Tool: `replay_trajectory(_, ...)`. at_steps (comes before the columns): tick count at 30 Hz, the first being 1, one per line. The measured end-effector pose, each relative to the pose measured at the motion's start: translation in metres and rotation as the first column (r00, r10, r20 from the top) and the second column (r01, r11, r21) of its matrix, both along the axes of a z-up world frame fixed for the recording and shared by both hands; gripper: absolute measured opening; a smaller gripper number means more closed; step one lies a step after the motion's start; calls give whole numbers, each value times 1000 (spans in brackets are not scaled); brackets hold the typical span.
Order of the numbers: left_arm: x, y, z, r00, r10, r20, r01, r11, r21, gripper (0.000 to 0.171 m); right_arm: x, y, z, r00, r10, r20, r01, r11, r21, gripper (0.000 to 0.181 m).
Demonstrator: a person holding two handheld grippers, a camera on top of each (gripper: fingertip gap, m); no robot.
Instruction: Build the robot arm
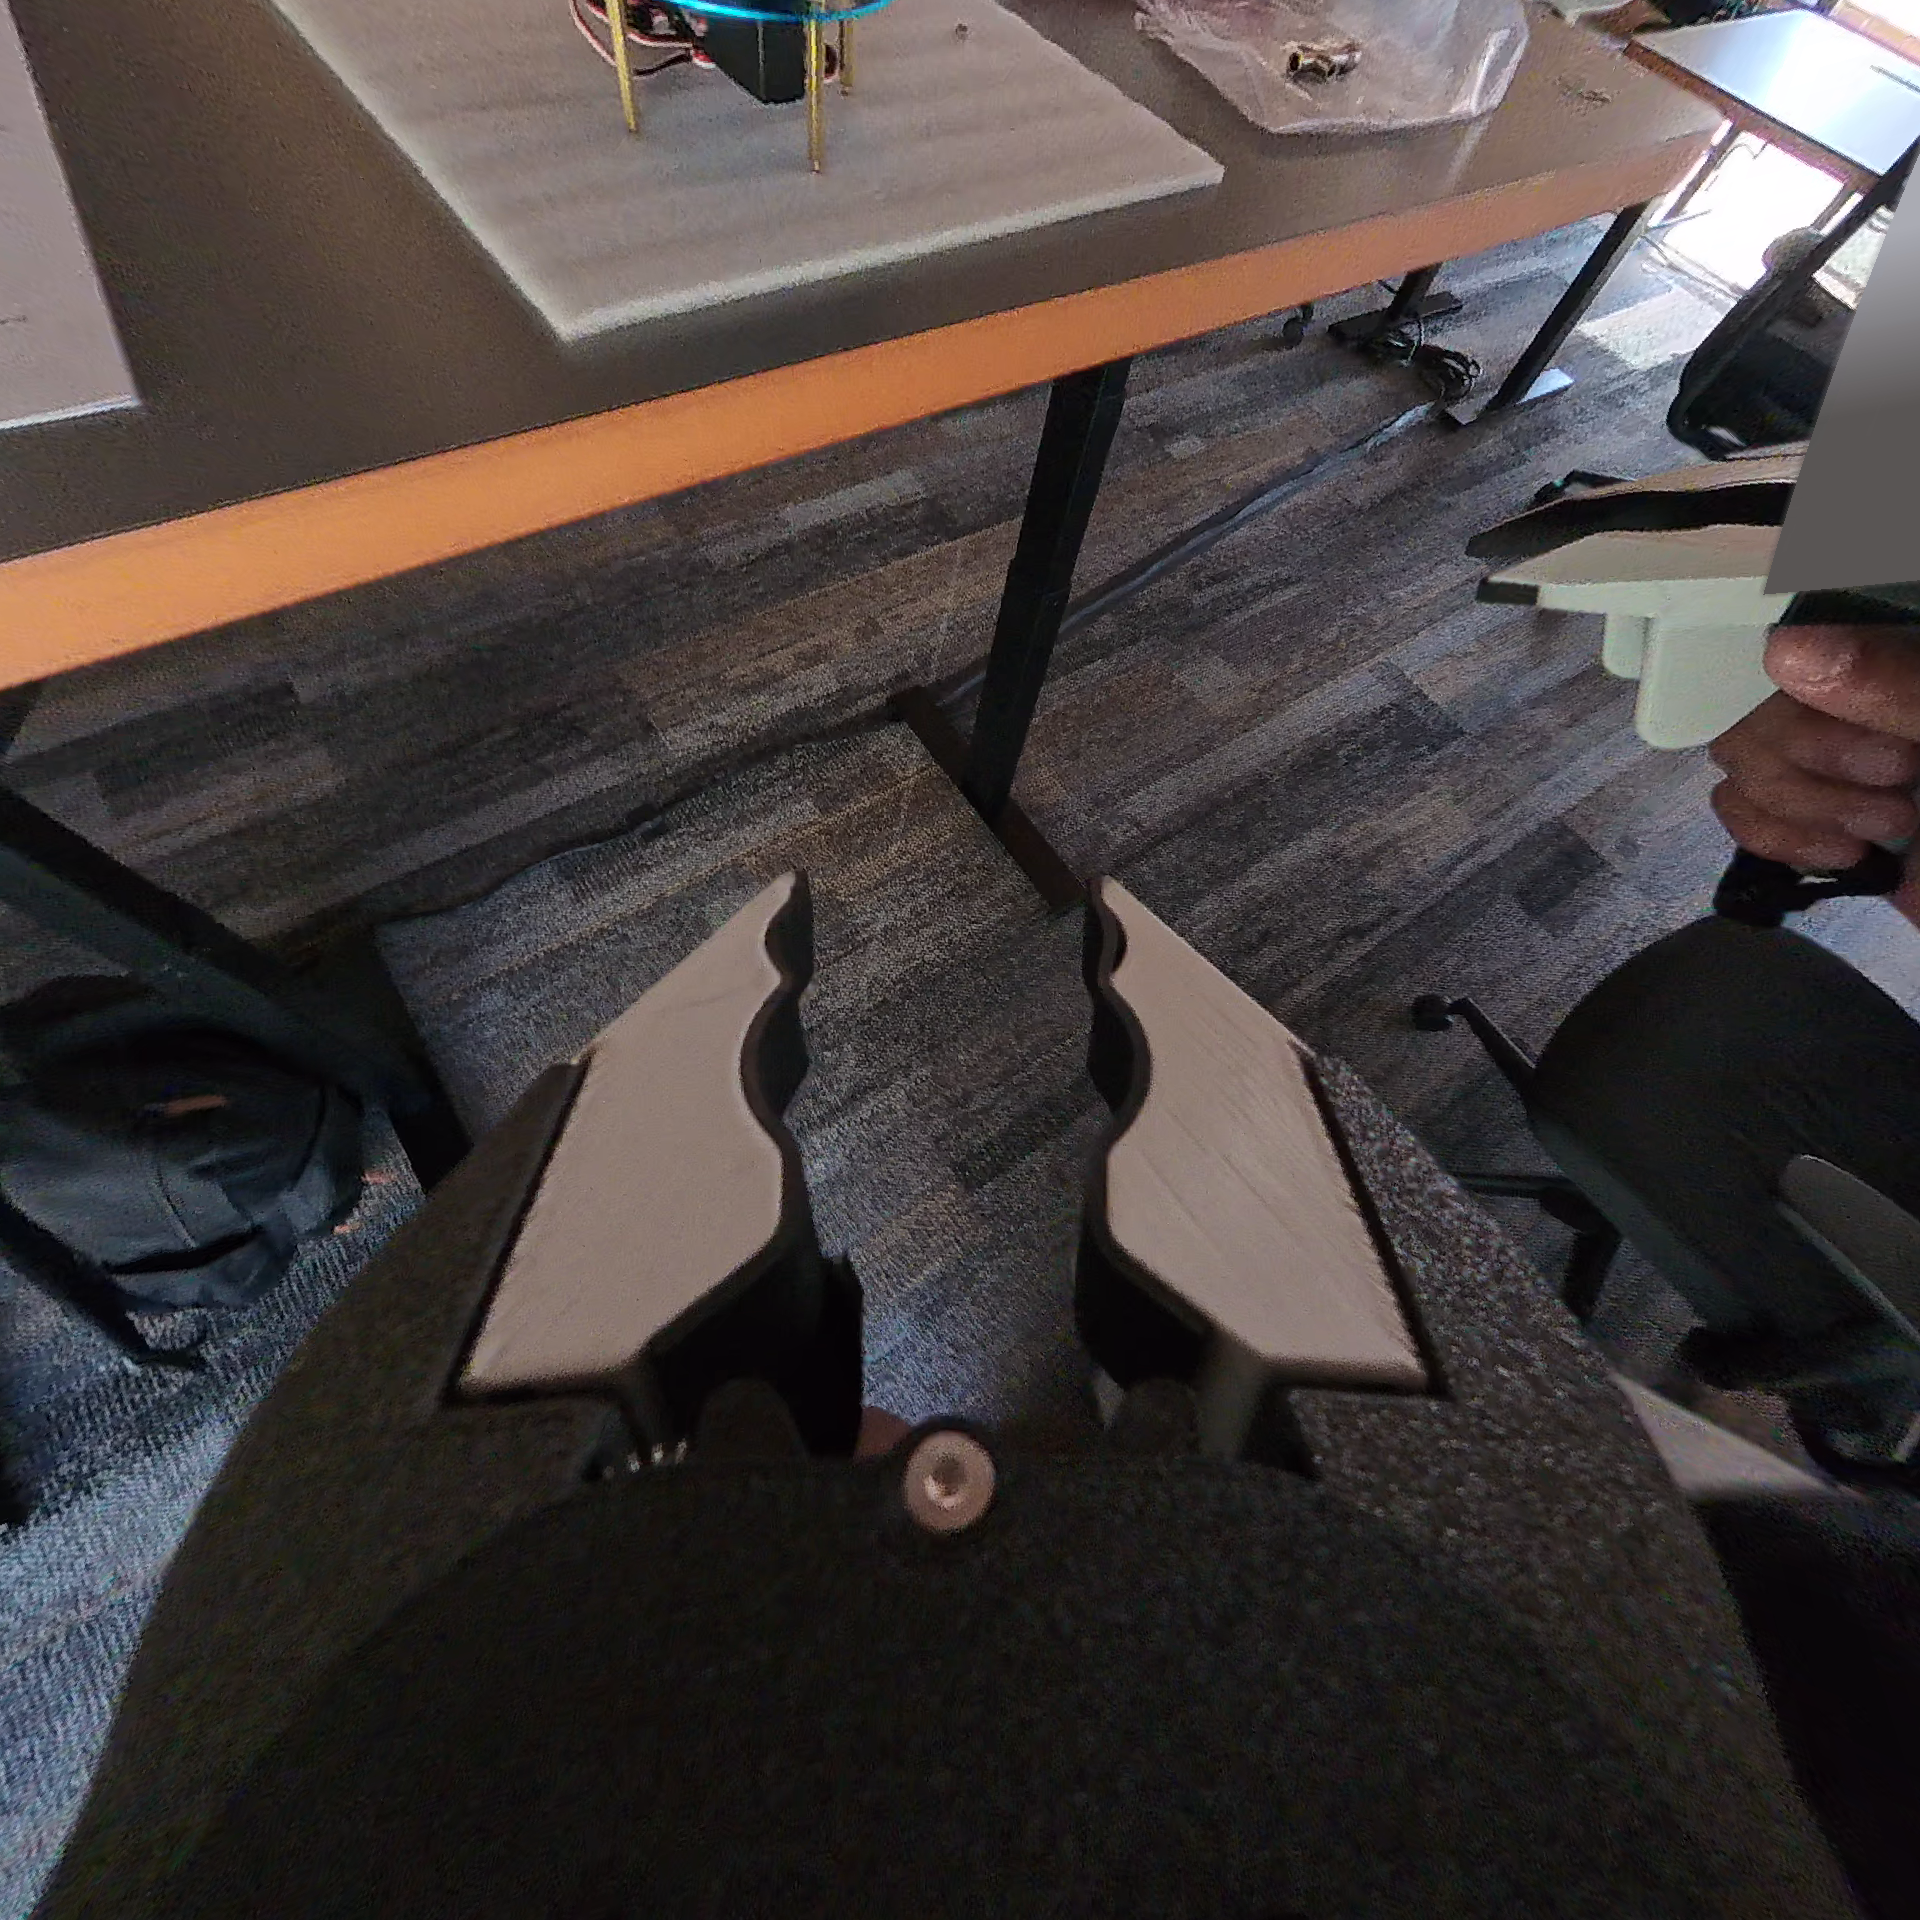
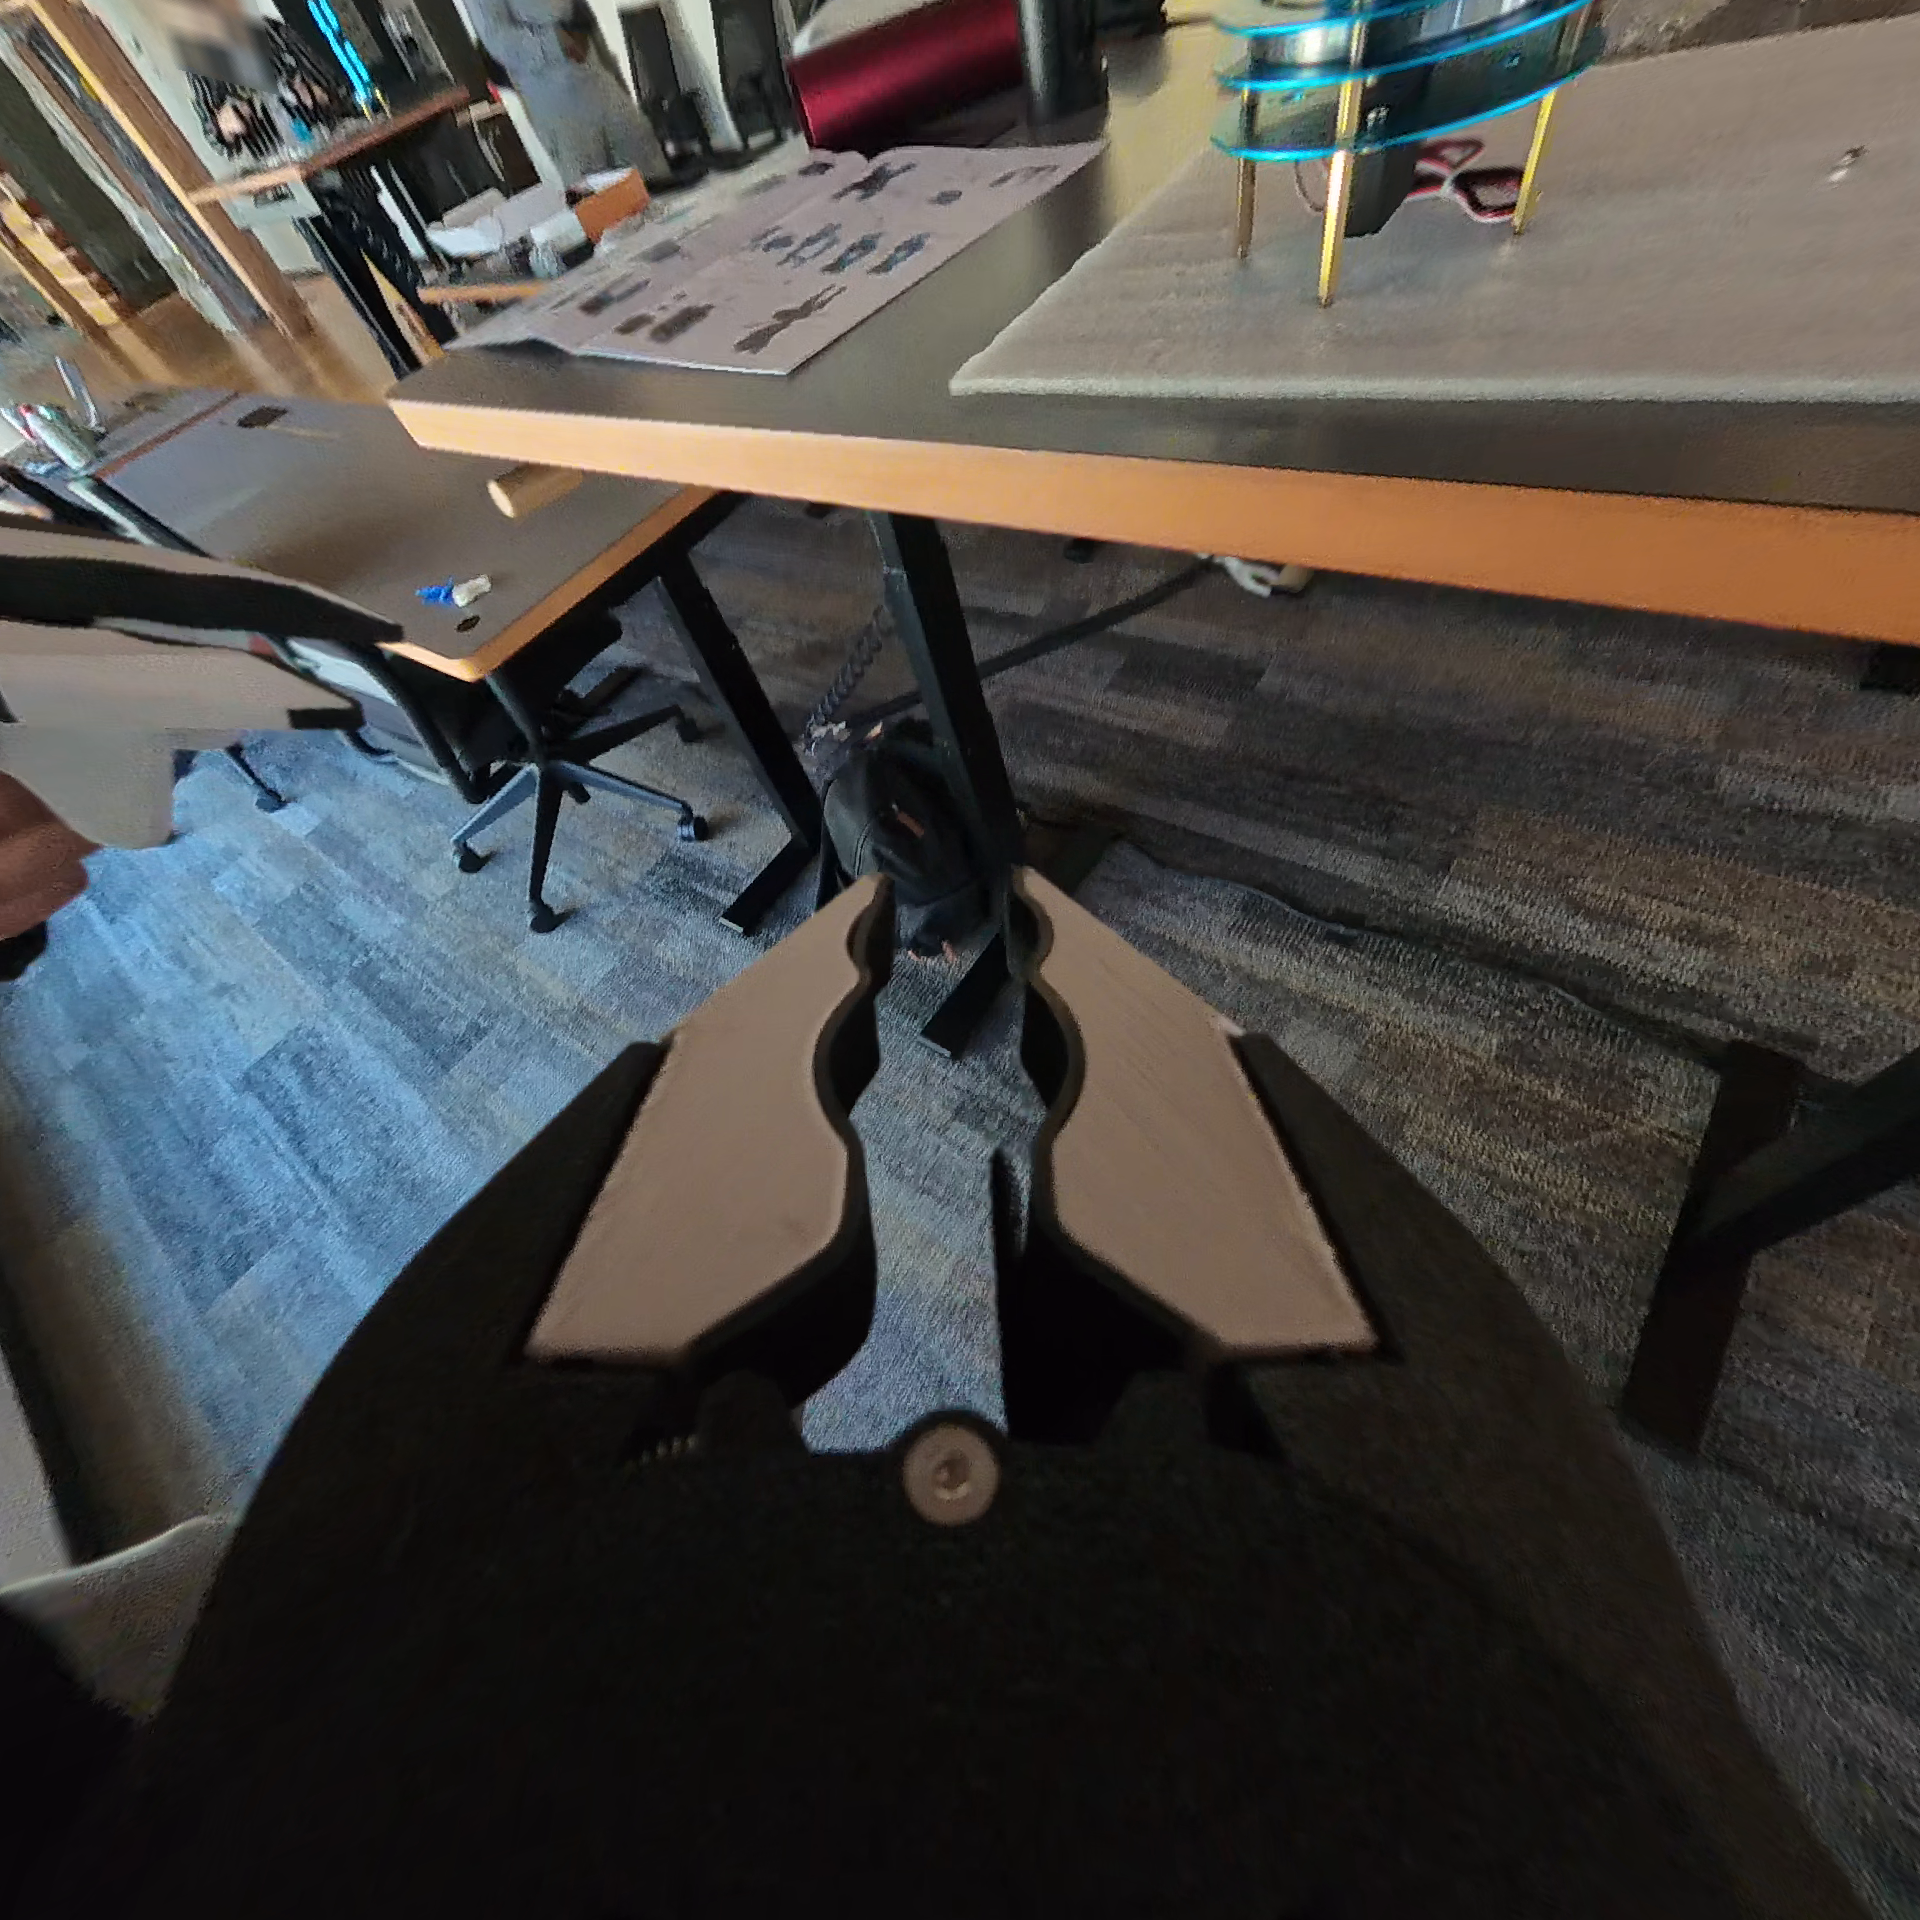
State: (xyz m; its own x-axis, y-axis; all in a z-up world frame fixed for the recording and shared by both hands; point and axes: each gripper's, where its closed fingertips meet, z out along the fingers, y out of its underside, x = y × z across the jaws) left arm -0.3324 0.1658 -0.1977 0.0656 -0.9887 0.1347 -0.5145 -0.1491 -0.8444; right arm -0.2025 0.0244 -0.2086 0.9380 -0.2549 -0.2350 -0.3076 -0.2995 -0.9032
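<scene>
My left gripper [image 1: 951,894] is open and empty, held over the carpet below the table's orange front edge [image 1: 727,416]. My right gripper [image 2: 951,883] is open with a narrower gap, also empty, and points at the table leg [image 2: 945,727]. On the table a grey mat [image 1: 883,187] [image 2: 1455,332] carries a device of blue transparent rings on brass posts [image 2: 1403,83], whose posts also show in the left wrist view [image 1: 816,94]. A hand holds the right gripper at the right edge of the left wrist view [image 1: 1662,592]. The left gripper shows at the left edge of the right wrist view [image 2: 156,644].
A dark backpack [image 1: 177,1174] [image 2: 904,821] lies by the table leg. A clear plastic bag [image 1: 1340,62] and a printed paper sheet [image 2: 810,249] lie on the table. An office chair [image 2: 561,779] stands at a second table [image 2: 343,499]. A black chair [image 1: 1714,1122] is close on the right.
</scene>
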Motion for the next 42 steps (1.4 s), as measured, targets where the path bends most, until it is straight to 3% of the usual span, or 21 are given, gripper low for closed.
replay_trajectory(3,25,1,-26,999,7,40,-9,999,47,51,14,4,-23,997,-29,78,24,997,71,21)
replay_trajectory(8,71,-5,-81,994,20,104,-31,994,109,51,46,15,-87,988,-112,107,92,980,178,21)
replay_trajectory(14,87,-34,-145,991,-2,137,-9,997,79,48,53,25,-138,990,-76,120,49,976,211,20)
replay_trajectory(18,84,-54,-168,997,-52,55,54,998,-37,46,53,29,-127,991,-51,121,25,977,212,20)
replay_trajectory(22,75,-62,-168,973,-171,-151,140,970,-197,46,62,35,-69,988,-65,142,30,971,236,19)
replay_trajectory(24,73,-61,-149,950,-238,-205,170,938,-302,46,74,42,-33,984,-74,165,35,974,226,19)
replay_trajectory(26,76,-46,-113,955,-242,-174,176,930,-323,46,90,53,7,978,-77,195,36,978,206,19)
replay_trajectory(32,88,14,13,975,-222,-18,216,963,-162,47,157,97,107,973,-66,222,25,983,183,20)
replay_trajectory(35,97,31,61,971,-234,45,238,962,-130,47,201,133,114,965,9,262,-31,996,79,22)
replay_trajectory(38,101,37,96,960,-265,91,274,957,-98,46,226,168,112,940,200,278,-215,976,23,24)
replay_trajectory(42,105,41,112,946,-314,77,318,947,-41,46,252,196,84,906,414,92,-415,910,-4,24)
